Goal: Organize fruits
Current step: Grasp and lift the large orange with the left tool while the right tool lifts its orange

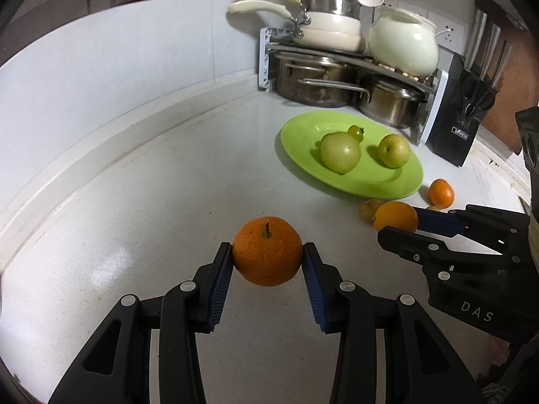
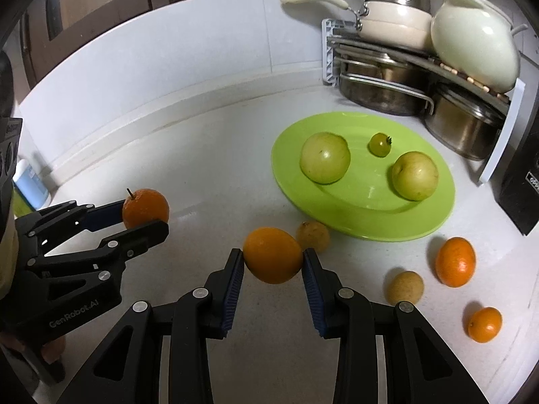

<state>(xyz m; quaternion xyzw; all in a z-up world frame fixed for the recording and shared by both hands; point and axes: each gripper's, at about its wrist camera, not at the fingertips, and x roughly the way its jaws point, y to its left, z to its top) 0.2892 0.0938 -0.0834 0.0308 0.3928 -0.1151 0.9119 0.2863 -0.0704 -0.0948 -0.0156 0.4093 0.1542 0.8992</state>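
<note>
Two grippers each clamp one orange; green plate (image 2: 363, 225) lies ahead-right of right gripper (image 2: 273, 266), nearer it than left gripper (image 1: 267, 259).

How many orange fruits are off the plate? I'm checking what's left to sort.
4: one in the left gripper, one in the right gripper, and two on the counter right of it. None looks hidden.
</note>
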